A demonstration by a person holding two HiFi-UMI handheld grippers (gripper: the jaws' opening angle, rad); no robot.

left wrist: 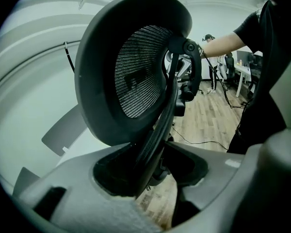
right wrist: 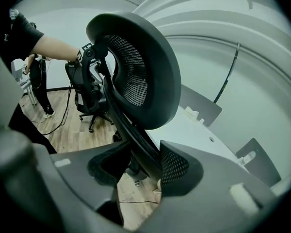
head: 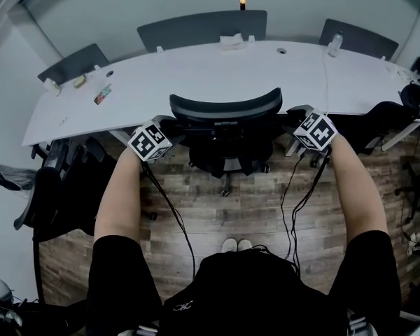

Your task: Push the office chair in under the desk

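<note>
Pushing the office chair in towards the long white desk, one gripper on either side of its back.

The desk curves across the far side of the wooden floor, and the chair stands at the middle of its near edge, backrest almost at the tabletop and the seat seemingly partly beneath. The left gripper is clamped on the left rim of the backrest and the right gripper on the right rim. The push looks nearly finished; next calls for even, level pressure from both sides so the chair rolls in straight.
</note>
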